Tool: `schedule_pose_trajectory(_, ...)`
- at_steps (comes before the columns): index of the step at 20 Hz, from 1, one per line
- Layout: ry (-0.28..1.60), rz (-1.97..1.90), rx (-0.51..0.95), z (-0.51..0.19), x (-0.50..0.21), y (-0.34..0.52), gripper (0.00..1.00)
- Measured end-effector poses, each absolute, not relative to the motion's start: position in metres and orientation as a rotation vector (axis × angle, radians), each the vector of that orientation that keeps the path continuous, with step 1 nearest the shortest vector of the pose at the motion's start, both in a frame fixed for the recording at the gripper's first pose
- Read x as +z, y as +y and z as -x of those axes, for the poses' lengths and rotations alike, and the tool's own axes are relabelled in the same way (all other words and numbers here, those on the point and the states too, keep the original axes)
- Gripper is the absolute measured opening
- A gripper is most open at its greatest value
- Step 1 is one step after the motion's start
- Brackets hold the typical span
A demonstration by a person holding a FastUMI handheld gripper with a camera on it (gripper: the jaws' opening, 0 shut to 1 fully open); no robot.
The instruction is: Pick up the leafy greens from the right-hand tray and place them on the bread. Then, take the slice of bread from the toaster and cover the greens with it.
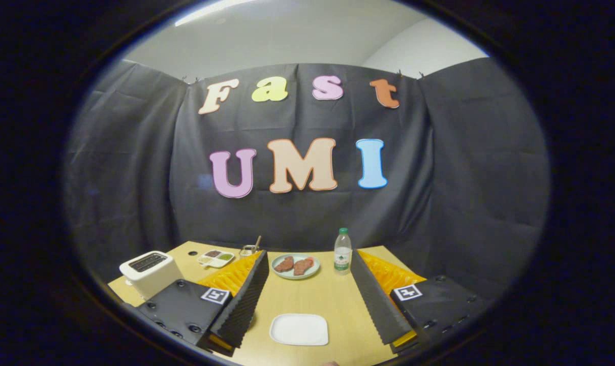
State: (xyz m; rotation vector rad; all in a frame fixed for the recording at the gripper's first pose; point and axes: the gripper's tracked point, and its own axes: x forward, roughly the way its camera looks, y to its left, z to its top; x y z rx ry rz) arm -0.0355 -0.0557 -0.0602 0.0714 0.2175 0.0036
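Light wood bench [317,297] seen, backed by black cloth wall [134,168]; pale ceiling above. At the bench's left edge a white toaster [150,272] is placed, slots up; whether bread sits in it cannot be told. Toward the back-left corner, a small compartment tray [216,258] with dark and green contents is seen, too small to identify as the leafy greens. Just right of it a small container [249,249] with a stick is stood. At the back edge centre, a pale green plate [295,266] carries two brown pieces. Right of that, a clear water bottle [342,251] is stood upright. Near the front edge, a white square plate [299,329] lies between the fingers; nothing made out on it. Hand-held gripper [310,305]: fingers spread wide apart, nothing clamped, held above the bench.
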Motion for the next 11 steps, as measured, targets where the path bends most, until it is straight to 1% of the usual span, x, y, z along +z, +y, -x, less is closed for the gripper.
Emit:
schedule_pose_trajectory(6,0.131,-0.073,-0.006,0.058,-0.035,-0.061,1.00)
schedule_pose_trajectory(11,0.113,-0.063,-0.017,0.065,-0.026,-0.059,1.00)
